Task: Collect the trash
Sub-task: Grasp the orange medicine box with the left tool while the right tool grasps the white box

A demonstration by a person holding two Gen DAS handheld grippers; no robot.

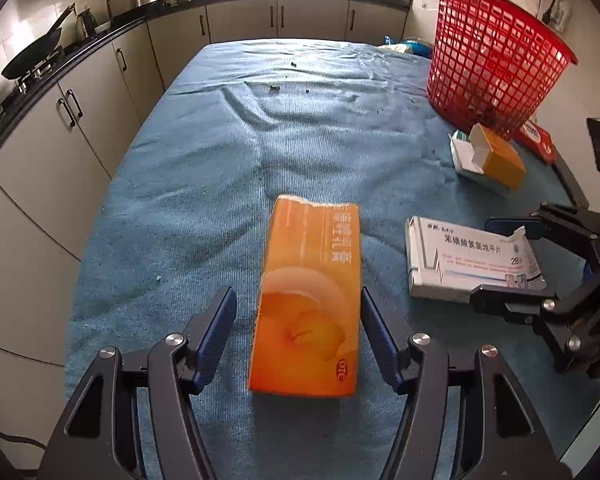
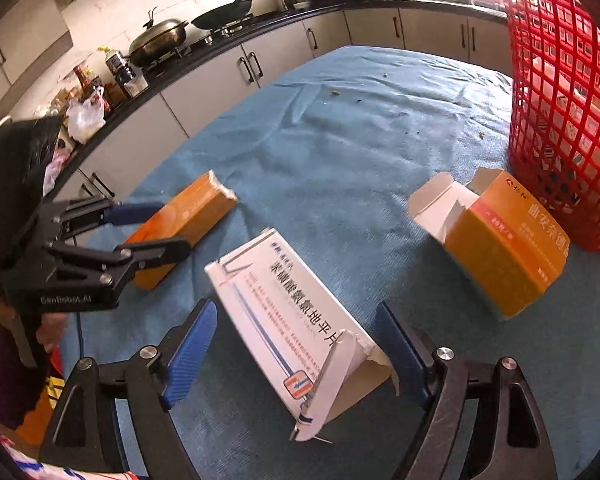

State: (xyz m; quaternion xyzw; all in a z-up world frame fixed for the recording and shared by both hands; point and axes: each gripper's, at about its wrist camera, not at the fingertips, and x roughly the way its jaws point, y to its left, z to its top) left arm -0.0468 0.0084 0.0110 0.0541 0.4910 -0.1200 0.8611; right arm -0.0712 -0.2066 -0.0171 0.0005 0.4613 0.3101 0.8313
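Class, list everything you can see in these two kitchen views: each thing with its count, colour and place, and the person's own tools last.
Long orange box: one, orange, flat on the cloth between the left gripper's pads.
White medicine box: one, white with blue print, torn flap, between the right gripper's pads.
Open orange carton: one, orange and white, flaps open, beside the basket.
Laundry-style basket: one, red mesh, far right of the table.
Tablecloth: one, blue, wrinkled, with dark crumbs.
Wok: one, black, on the stove.
Lidded pan: one, metal, on the stove.
Cabinets: several doors, pale, under a black counter.
Left gripper: one, black with blue pads, open.
Right gripper: one, same colours, open.
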